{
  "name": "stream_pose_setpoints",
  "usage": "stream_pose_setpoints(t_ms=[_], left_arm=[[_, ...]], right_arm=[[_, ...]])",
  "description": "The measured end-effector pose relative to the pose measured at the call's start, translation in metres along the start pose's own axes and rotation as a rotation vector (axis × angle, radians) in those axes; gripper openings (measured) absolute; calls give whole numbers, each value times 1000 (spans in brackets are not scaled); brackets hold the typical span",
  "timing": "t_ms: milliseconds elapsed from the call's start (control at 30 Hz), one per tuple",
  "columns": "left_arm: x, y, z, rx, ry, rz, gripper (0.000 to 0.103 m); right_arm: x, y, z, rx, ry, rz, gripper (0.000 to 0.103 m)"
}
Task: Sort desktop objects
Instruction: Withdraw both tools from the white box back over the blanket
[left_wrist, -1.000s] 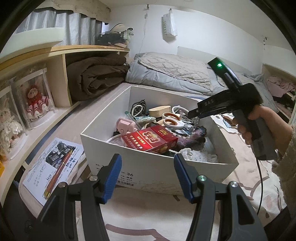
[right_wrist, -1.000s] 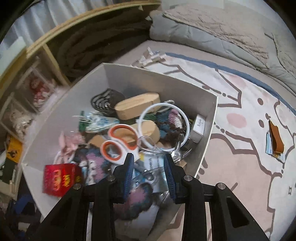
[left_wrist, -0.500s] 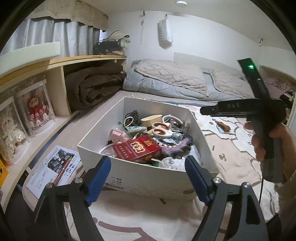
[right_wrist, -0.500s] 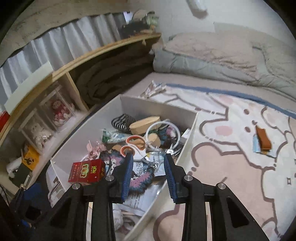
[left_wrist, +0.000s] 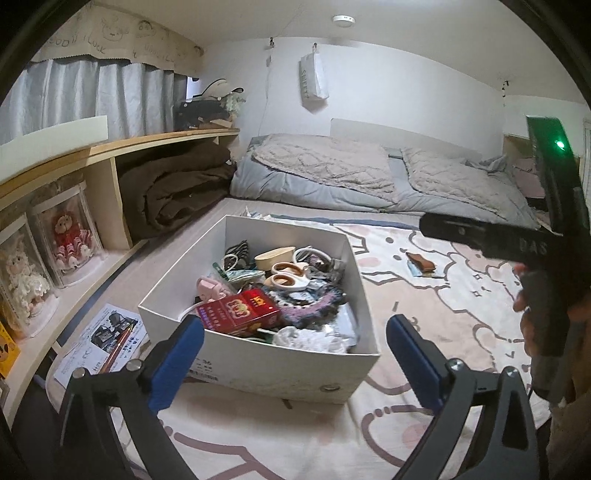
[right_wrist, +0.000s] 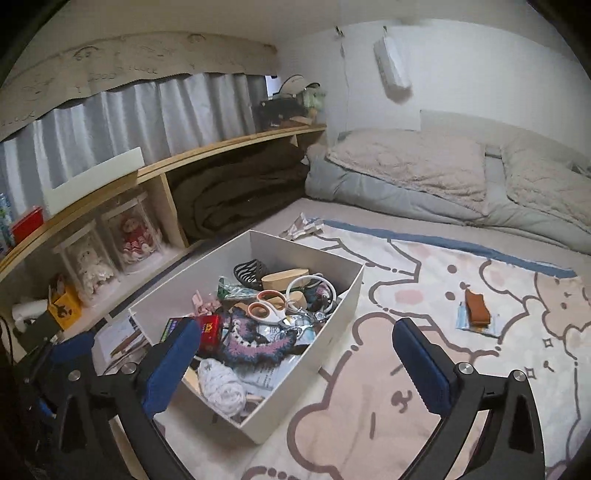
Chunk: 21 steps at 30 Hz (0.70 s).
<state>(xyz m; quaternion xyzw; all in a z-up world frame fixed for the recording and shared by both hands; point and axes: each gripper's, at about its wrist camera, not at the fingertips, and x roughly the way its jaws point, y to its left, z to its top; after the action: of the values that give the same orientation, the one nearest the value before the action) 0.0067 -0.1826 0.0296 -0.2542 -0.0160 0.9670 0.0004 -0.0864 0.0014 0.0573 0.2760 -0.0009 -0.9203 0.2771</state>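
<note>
The left hand-held gripper (left_wrist: 295, 354) hangs with its blue fingers (left_wrist: 177, 365) spread wide apart and empty, just short of the near wall of the white box (left_wrist: 280, 373). The right hand-held gripper (right_wrist: 295, 362) is likewise spread wide and holds nothing, above the box's near right corner; in the left wrist view its black body (left_wrist: 517, 240) sits at about 3 o'clock with a green light lit. The box rests on a cartoon-print rug (right_wrist: 406, 387) and is crowded with the desktop things: a red carton (left_wrist: 238, 312) at its 6 o'clock edge, a white knitted ball (right_wrist: 221, 384) beside that, a purple crocheted piece (right_wrist: 255, 343) in the middle, orange-handled scissors (right_wrist: 267, 308) toward 12 o'clock, with a tan oval case (right_wrist: 286, 278) and a white ring (right_wrist: 312, 290) beyond. Well apart from the box, at its 3 o'clock, a brown strap on a blue packet (right_wrist: 476, 308) lies on the rug. At the box's 9 o'clock, a leaflet with a pen (left_wrist: 99, 343) lies on the floor before the wooden shelf (left_wrist: 110, 147).
</note>
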Motion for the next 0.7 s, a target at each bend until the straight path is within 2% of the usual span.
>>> stream_pose_setpoints(t_ms=[367,533,700], left_arm=[[-32,-35,9,23,-43,-28,101],[-40,-52,9,24,-47,-43,101],[-47,-71,9,25,-61,-55,101]], right_arm=[[-63,-14,-17,-1,-64,-36,103],[-90,-21,-28,-39,-75,-108,103],[-117,-42,-41,-16,-86,-154,103]])
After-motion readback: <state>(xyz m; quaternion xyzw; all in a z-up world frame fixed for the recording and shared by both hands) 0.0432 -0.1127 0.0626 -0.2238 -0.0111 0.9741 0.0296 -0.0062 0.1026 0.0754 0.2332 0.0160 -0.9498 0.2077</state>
